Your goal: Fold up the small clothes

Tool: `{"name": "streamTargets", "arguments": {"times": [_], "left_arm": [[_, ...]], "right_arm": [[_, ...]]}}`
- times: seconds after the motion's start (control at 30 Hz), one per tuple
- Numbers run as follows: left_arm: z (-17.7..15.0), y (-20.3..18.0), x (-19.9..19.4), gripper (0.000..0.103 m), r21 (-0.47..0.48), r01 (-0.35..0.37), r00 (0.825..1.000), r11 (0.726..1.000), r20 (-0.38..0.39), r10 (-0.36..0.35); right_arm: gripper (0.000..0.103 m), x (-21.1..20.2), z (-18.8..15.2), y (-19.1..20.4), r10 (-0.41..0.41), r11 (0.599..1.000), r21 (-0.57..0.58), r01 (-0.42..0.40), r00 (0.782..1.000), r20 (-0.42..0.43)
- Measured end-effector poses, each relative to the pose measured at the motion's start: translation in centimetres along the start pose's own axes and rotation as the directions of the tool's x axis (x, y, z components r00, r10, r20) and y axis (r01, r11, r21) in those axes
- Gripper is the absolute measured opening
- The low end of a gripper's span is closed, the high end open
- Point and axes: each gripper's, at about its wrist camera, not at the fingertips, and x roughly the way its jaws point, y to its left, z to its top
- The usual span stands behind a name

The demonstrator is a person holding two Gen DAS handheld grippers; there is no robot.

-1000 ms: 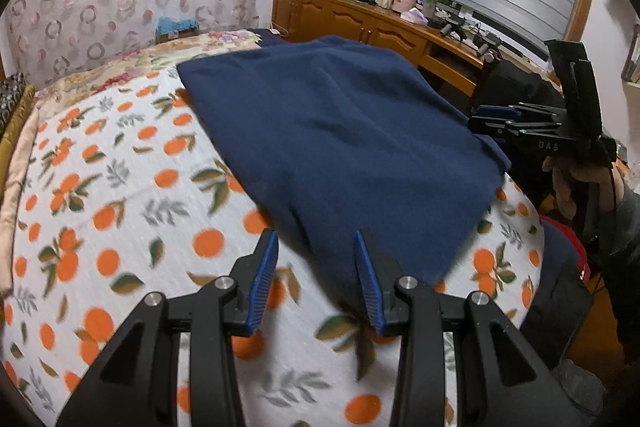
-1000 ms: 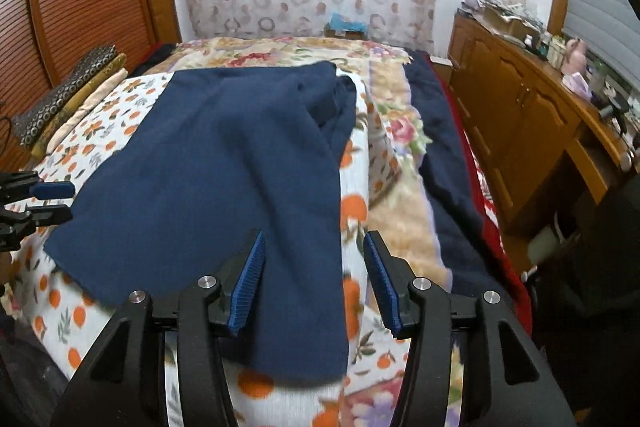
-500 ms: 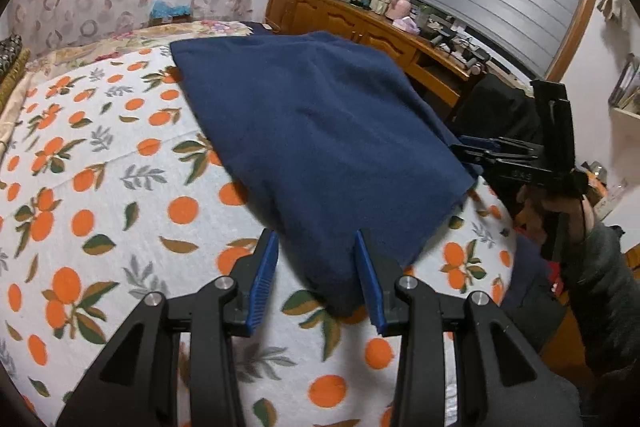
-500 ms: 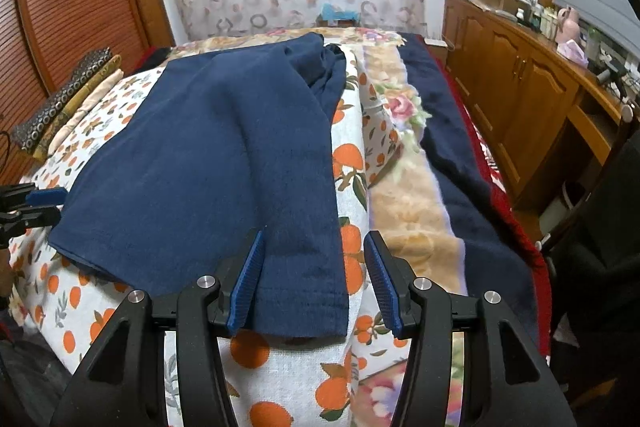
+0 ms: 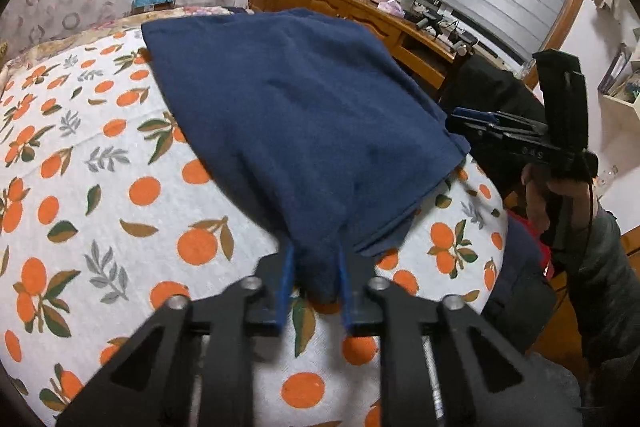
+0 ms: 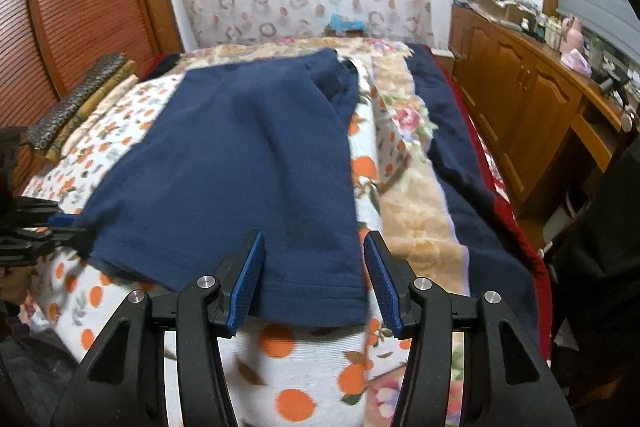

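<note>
The navy blue knit garment (image 5: 304, 131) lies flat on the orange-print bed cover (image 5: 92, 187). Left claw (image 5: 314, 279) clamps its corner at 6 o'clock; right claw (image 6: 316, 277), fingers apart, should seat over the hem before closing.

Bare orange-print bedspread (image 5: 100, 187) lies free left of the navy garment (image 5: 304, 115); the wooden dresser (image 6: 520, 87) crowds the right side.

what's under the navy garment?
The navy garment lies on the orange-print sheet, which shows on its left, right and near sides. The left tool pinches one near corner. Whatever sits under its middle is covered.
</note>
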Motion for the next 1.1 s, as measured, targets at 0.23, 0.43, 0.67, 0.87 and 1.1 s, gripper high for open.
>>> {"name": "streamTargets", "arguments": {"times": [0.23, 0.43, 0.67, 0.87, 1.1], "left_arm": [[2.6, -0.9, -3.2, 0.011, 0.016, 0.029, 0.995, 0.999, 0.098, -0.030], [5.0, -1.3, -4.6, 0.011, 0.028, 0.034, 0.988, 0.999, 0.148, -0.038], [5.8, -1.5, -4.8, 0.011, 0.024, 0.035, 0.985, 0.999, 0.171, -0.038], [5.8, -1.7, -5.4, 0.010, 0.018, 0.043, 0.981, 0.999, 0.191, -0.046], [5.9, -1.9, -5.7, 0.010, 0.013, 0.056, 0.978, 0.998, 0.200, -0.057]], "right_arm": [[0.060, -1.3, -0.1, 3.8, 0.067, 0.992, -0.108, -0.065, 0.998, 0.010], [0.061, 0.2, -1.3, 6.0, 0.070, 0.980, -0.182, -0.077, 0.996, -0.046], [0.062, 1.9, -1.9, 6.7, -0.023, 0.963, -0.268, 0.002, 0.997, -0.075], [0.062, 2.7, -2.0, 6.3, -0.024, 0.956, -0.295, 0.004, 0.998, -0.064], [0.015, 2.5, -1.4, 5.4, -0.038, 0.961, -0.275, 0.031, 0.999, -0.019]]}}
